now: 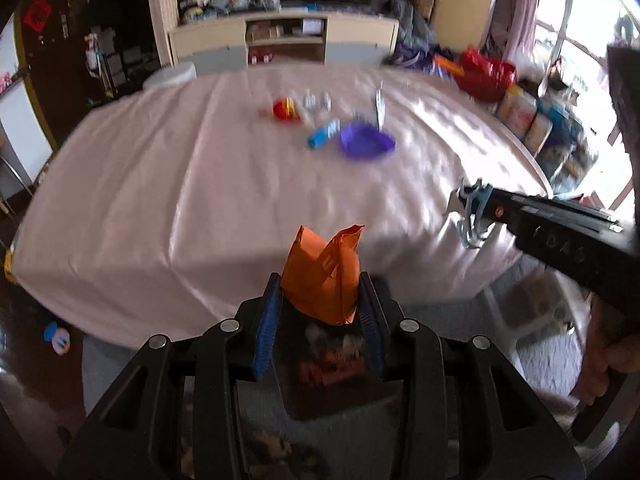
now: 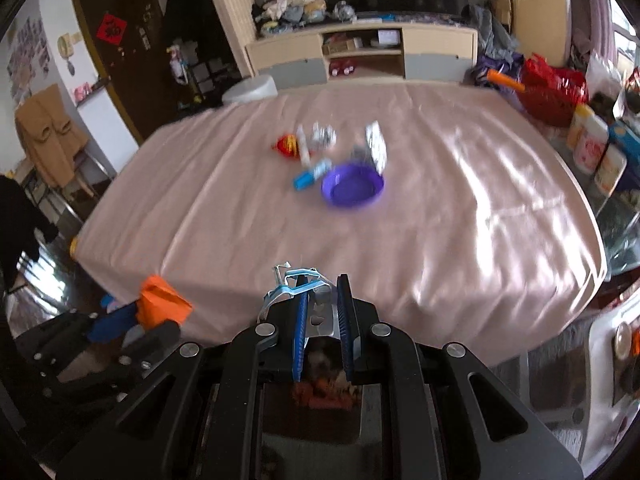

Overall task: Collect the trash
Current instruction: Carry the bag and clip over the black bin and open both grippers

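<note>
We have both grippers loaded at the near edge of the table point(image 2: 460, 240): the left gripper point(image 1: 320, 304) is closed partway on an orange wrapper point(image 1: 324, 276), pinched low between the blue pads point(image 1: 268, 320), and the right gripper point(image 2: 322, 316) is nearly closed on a crumpled clear-and-blue wrapper point(image 2: 294, 284) that sticks out toward 11 o'clock past the pads. Directly beneath each camera we see a dark bin point(image 1: 332, 376) with colourful scraps already in it, so we judge the drop is near. The risks are plain. The clear wrapper is thin and mostly outside the jaws, so it may cling to a pad or flutter wide of the bin when we let go. The orange wrapper is stiff and tented; released off-centre, it could catch the rim and tip onto the floor. The two grippers sit close together, so opening both at once could knock one against the other. More trash waits at 12 o'clock mid-table — a red packet point(image 2: 287, 145), a blue tube point(image 2: 310, 176) and foil pieces point(image 2: 376, 144) beside a purple bowl point(image 2: 354, 190).
</note>
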The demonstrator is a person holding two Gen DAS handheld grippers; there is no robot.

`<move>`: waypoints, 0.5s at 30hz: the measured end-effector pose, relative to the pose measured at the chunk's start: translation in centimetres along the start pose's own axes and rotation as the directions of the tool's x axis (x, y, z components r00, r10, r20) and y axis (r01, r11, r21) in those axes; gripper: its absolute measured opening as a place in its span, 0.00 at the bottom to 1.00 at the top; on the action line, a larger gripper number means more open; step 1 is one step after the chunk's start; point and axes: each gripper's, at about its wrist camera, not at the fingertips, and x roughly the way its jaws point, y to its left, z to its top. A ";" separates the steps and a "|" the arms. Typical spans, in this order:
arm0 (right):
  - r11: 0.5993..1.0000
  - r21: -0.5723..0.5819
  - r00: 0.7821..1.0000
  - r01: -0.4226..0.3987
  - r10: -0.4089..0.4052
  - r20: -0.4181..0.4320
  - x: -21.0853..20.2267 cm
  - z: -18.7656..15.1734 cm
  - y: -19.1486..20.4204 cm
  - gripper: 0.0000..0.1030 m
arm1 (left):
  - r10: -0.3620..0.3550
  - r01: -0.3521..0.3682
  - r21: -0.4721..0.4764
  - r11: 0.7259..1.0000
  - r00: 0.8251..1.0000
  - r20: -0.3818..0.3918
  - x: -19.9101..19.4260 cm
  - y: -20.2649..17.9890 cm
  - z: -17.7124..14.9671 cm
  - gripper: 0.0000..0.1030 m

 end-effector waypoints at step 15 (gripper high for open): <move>0.998 0.035 0.987 -0.060 0.065 -0.145 6.3 -5.3 0.3 0.16 | -0.037 0.027 -0.060 0.998 0.986 -0.165 6.8 1.3 -5.3 0.35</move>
